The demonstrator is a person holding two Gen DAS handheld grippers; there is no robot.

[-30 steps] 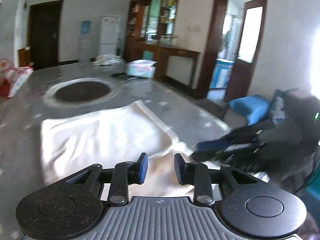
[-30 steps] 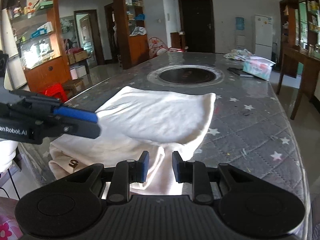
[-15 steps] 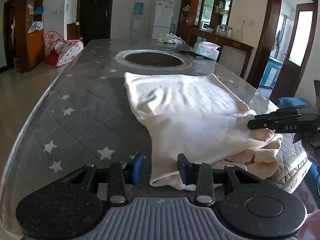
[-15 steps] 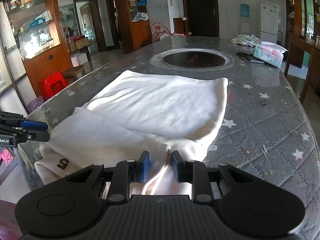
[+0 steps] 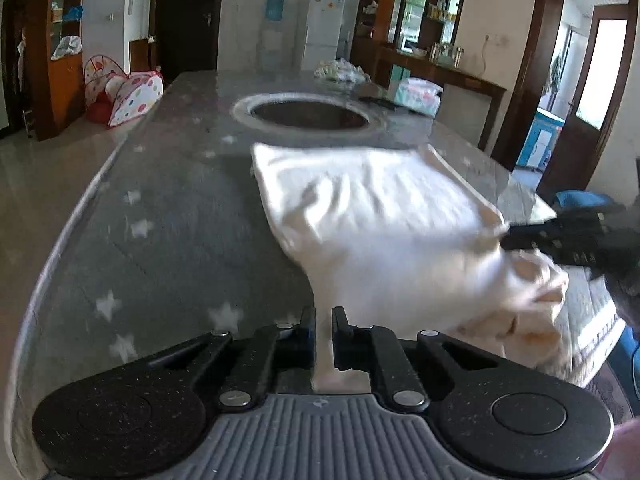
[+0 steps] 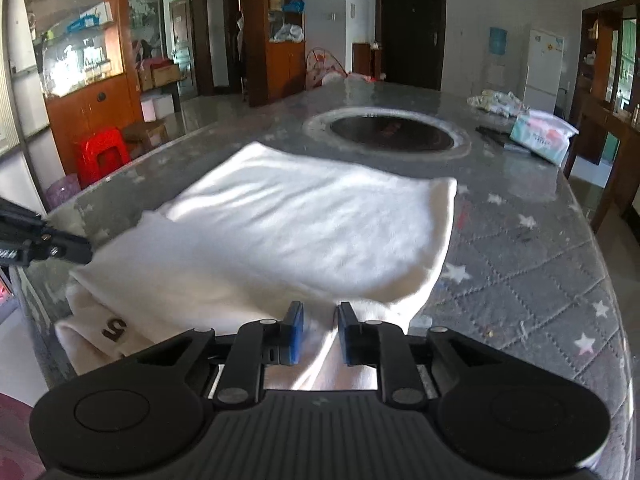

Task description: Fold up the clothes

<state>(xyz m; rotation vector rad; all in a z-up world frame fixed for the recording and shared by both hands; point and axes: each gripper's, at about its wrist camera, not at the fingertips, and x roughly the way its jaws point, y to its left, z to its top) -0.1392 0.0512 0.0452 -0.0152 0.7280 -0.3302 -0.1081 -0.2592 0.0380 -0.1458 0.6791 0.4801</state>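
A cream-white garment (image 5: 384,224) lies partly folded on the grey star-patterned table (image 5: 168,240); it also shows in the right wrist view (image 6: 304,232), with a dark "5" mark (image 6: 114,327) near its front left corner. My left gripper (image 5: 323,334) is shut on the garment's near left edge, cloth pinched between its jaws. My right gripper (image 6: 319,334) stands over the near right edge with cloth lying between its blue pads, a gap still showing. Each gripper appears at the other view's side edge.
A round dark inset (image 6: 390,138) sits in the table's middle. A tissue pack (image 6: 542,136), a dark flat object (image 6: 500,138) and crumpled cloth (image 6: 496,102) lie at the far right. A red stool (image 6: 102,152) and shelves stand left of the table.
My left gripper has swung round to the garment's left edge and closed on it. The cloth has lifted and bunched slightly. My right gripper stayed over the near right edge.
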